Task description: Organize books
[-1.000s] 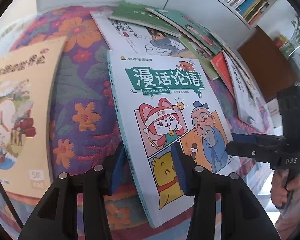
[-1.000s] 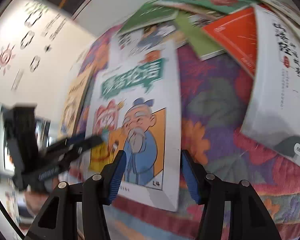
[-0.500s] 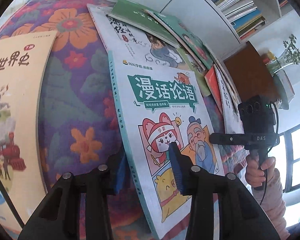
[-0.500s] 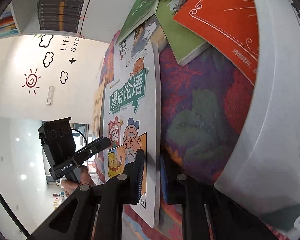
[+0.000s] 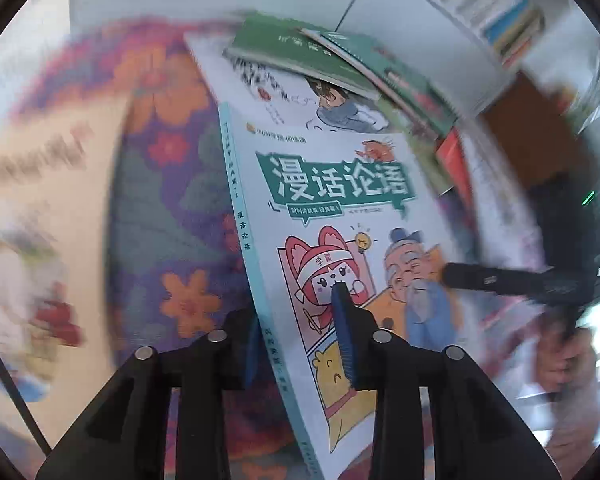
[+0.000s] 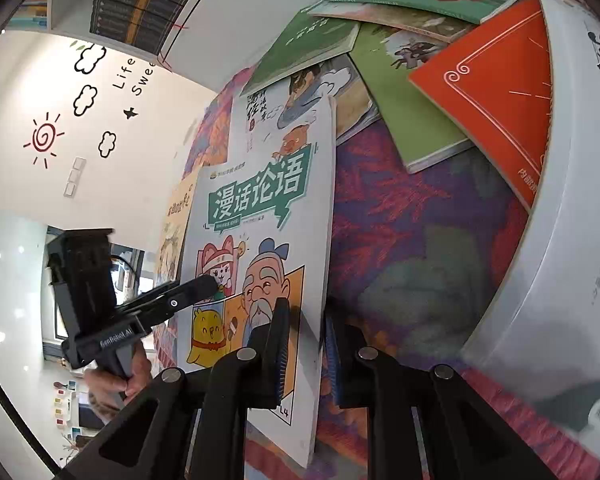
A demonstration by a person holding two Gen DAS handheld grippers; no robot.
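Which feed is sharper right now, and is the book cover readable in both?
Right wrist view: sharp, the comic book title crisp, mild fisheye bending at the edges. Left wrist view: motion blur smears the flowered cloth and surroundings, yet the book title stays legible.

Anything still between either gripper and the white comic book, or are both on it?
Nothing visible in between. The left gripper has just closed onto the spine edge of the white comic book, and the right gripper has closed onto its opposite edge. The pads press on the cover. The other books lie beyond it on the floral cloth.
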